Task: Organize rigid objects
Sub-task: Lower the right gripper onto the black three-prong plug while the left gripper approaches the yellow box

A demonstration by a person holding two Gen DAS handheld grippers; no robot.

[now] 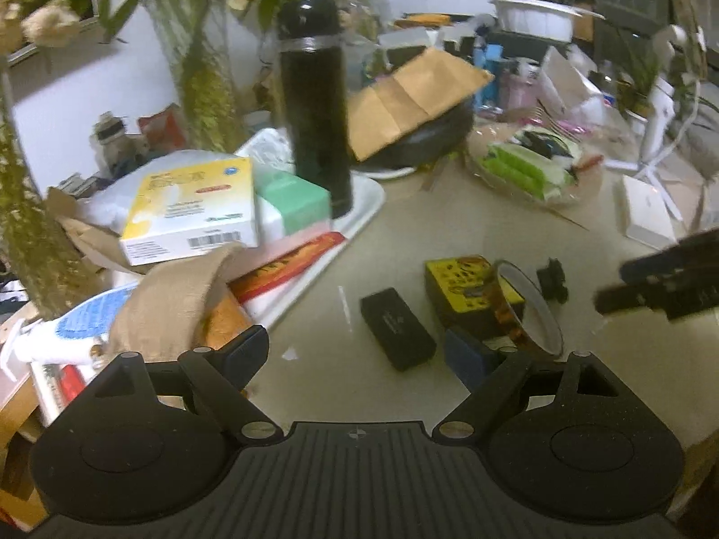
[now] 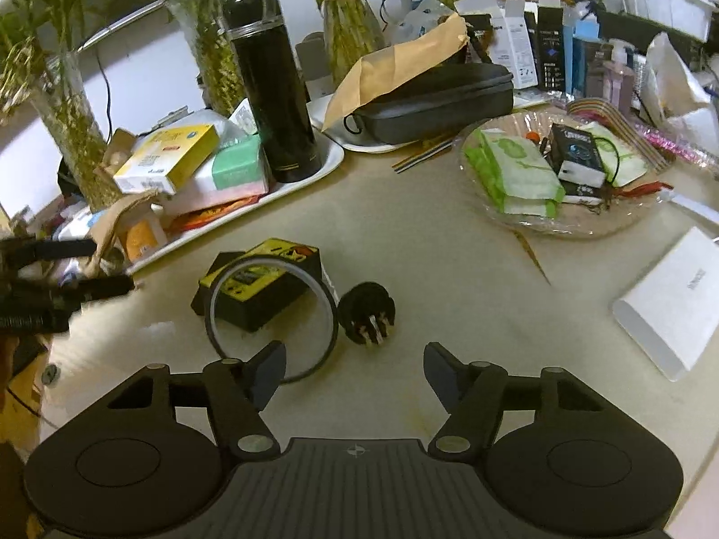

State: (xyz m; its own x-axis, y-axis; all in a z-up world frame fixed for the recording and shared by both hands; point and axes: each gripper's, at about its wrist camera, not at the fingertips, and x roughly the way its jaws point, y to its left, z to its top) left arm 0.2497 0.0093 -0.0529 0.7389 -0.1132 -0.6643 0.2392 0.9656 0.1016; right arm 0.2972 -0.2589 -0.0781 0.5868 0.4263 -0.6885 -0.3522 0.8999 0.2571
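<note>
Both grippers are angled down toward a cluttered bench (image 2: 449, 269). The left gripper (image 1: 364, 355) is held wide open with nothing between its jaws; bare bench lies under the gap, and a black case (image 1: 397, 328) sits just ahead of it. The right gripper (image 2: 355, 370) is spread partway and grasps nothing. Just beyond it lie a tape ring (image 2: 272, 319), propped on a yellow box (image 2: 260, 287), and a black plug (image 2: 368, 312) beside them, mid-bench. A black flask (image 2: 269, 85) is stood upright on a white tray (image 2: 328, 159) toward the far edge.
</note>
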